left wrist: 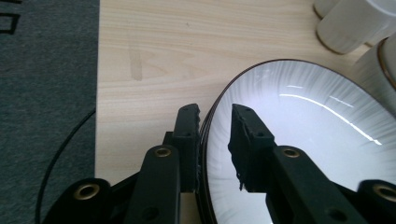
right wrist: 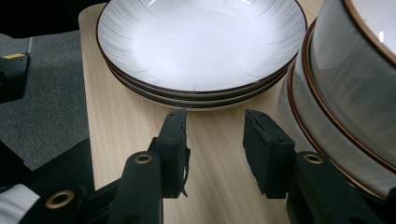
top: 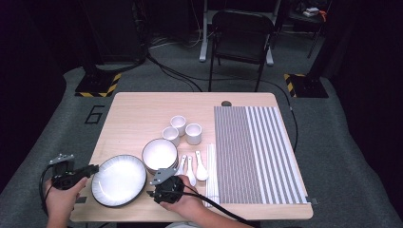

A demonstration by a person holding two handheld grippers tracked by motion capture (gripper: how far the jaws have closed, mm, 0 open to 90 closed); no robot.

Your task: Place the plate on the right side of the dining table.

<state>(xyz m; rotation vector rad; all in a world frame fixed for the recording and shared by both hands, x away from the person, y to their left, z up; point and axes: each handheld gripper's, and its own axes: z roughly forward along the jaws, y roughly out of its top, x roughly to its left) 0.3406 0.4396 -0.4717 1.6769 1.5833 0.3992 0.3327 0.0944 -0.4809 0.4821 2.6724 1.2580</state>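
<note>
A stack of white plates with dark rims point(top: 119, 180) lies at the table's near left. My left gripper point(top: 95, 168) straddles the stack's left rim. In the left gripper view the outer pad lies against the rim edge and the inner pad rests on the white inside of the top plate point(left wrist: 303, 140), so the left gripper point(left wrist: 215, 109) is shut on it. My right gripper point(top: 152, 188) sits just right of the stack. In the right gripper view the right gripper point(right wrist: 215, 114) is open over bare wood, a short way from the plates point(right wrist: 201, 42).
Stacked white bowls point(top: 159, 153) stand close beside my right gripper, filling the right side point(right wrist: 355, 79) of its view. Behind them are three white cups point(top: 178, 123). White spoons point(top: 190, 166), pale chopsticks point(top: 210, 166) and a striped mat point(top: 254, 152) lie to the right. A chair point(top: 240, 33) stands beyond the table point(top: 142, 109).
</note>
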